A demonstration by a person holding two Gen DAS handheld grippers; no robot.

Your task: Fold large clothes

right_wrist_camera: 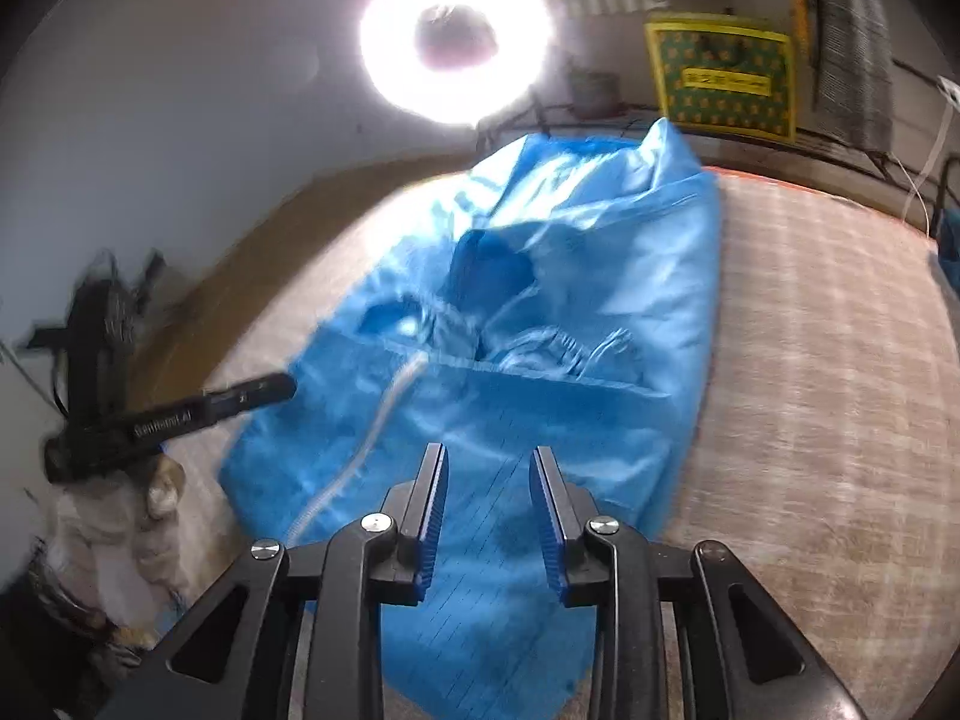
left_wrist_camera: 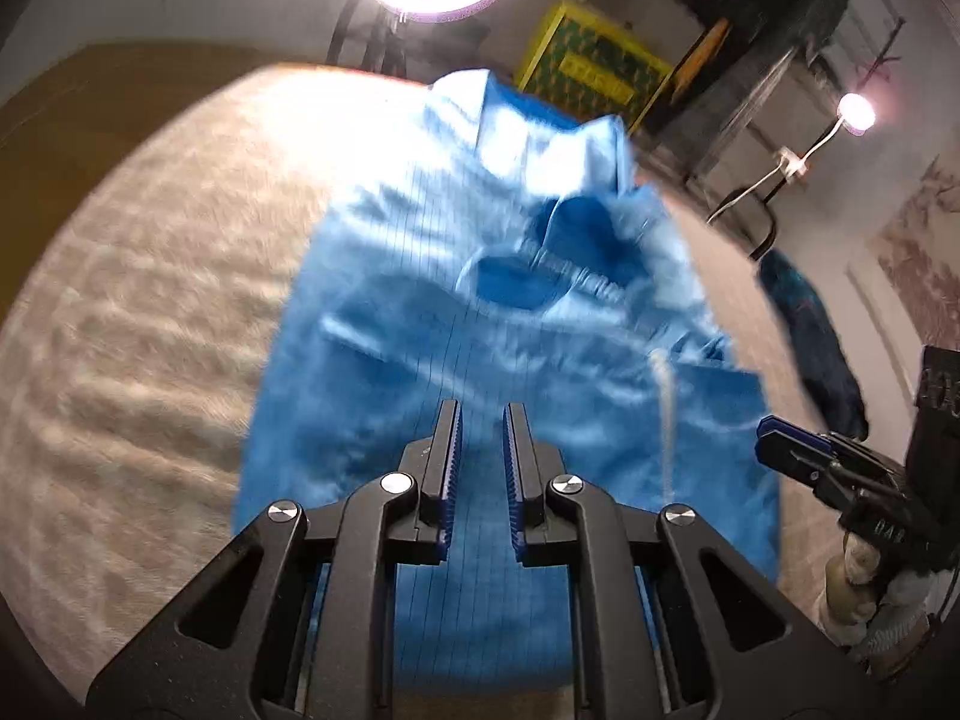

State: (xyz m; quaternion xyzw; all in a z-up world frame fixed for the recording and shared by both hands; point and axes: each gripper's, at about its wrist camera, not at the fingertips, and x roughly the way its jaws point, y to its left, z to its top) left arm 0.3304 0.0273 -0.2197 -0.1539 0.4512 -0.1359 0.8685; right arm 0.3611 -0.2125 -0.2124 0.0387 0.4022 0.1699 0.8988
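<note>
Standing beside the bed, I see the blue garment (right_wrist_camera: 540,312) lying lengthwise down the middle of the mattress cover (right_wrist_camera: 828,360), its collar end reaching the far edge and its near hem under both tools. The left gripper (left_wrist_camera: 483,420) hovers over the hem with its jaws narrowly parted and nothing between them; the right gripper (right_wrist_camera: 489,462) stands wider, also empty, over the same end.

The cloth looks thin, slick and shiny, with fine dark pinstripes, puckered elastic near the middle and a white zipper (right_wrist_camera: 360,444) running along one side. I would expect such fabric to slide: a pinch taking only the top layer could drag it off the one below and skew the fold. The ridged blue pads (right_wrist_camera: 429,516) might also snag the zipper or bunch the elastic. The cover underneath is a coarse woven beige, which may drag the lower layer as the upper lifts.
</note>
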